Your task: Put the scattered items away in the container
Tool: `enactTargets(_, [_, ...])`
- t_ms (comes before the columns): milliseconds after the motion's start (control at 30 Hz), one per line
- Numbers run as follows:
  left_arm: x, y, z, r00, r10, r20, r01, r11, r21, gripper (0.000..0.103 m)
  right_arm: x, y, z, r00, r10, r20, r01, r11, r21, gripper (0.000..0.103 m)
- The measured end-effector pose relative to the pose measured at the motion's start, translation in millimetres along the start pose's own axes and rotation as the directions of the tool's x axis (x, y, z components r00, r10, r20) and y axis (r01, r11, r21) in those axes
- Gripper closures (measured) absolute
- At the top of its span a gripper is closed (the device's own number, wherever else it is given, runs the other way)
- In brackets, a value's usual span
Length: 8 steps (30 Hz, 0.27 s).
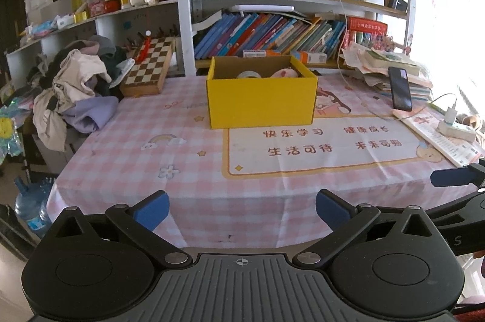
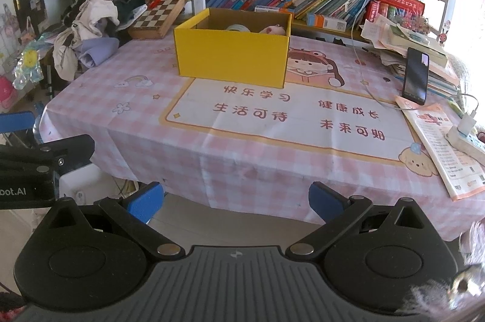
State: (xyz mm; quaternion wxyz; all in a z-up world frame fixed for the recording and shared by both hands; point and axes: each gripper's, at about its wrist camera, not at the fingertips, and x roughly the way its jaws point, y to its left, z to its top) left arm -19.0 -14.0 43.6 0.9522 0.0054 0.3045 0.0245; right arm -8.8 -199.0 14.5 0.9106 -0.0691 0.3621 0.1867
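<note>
A yellow cardboard box [image 1: 261, 97] [image 2: 232, 57] stands open-topped toward the back of the pink checked tablecloth [image 1: 188, 158] [image 2: 236, 158]. Inside it a roll of tape [image 1: 248, 74] [image 2: 238, 27] and a pink soft item [image 1: 286, 73] [image 2: 272, 30] peek over the rim. My left gripper [image 1: 242, 210] hangs in front of the table's near edge, open, nothing between its blue pads. My right gripper [image 2: 236, 202] is also open and empty, held off the front edge. Each gripper shows at the side of the other's view.
A clothes pile [image 1: 75, 85] [image 2: 94, 25] and a chessboard box [image 1: 148, 67] [image 2: 160, 13] sit at the left. A black phone [image 1: 400, 88] [image 2: 416, 76], stacked books, a printed sheet [image 2: 439, 146] and a power strip with charger [image 1: 454, 128] [image 2: 466, 137] crowd the right. Bookshelves stand behind.
</note>
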Motion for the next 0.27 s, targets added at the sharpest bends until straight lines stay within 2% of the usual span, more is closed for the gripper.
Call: enactTargets(267, [-0.2,-5.6,2.5,0.999,-0.043,0.019,0.043,0.999,-0.001,0.000,1.2,-0.1,1.5,1.000,0.024,0.003,-0.023,0.999,-0.023,0.000])
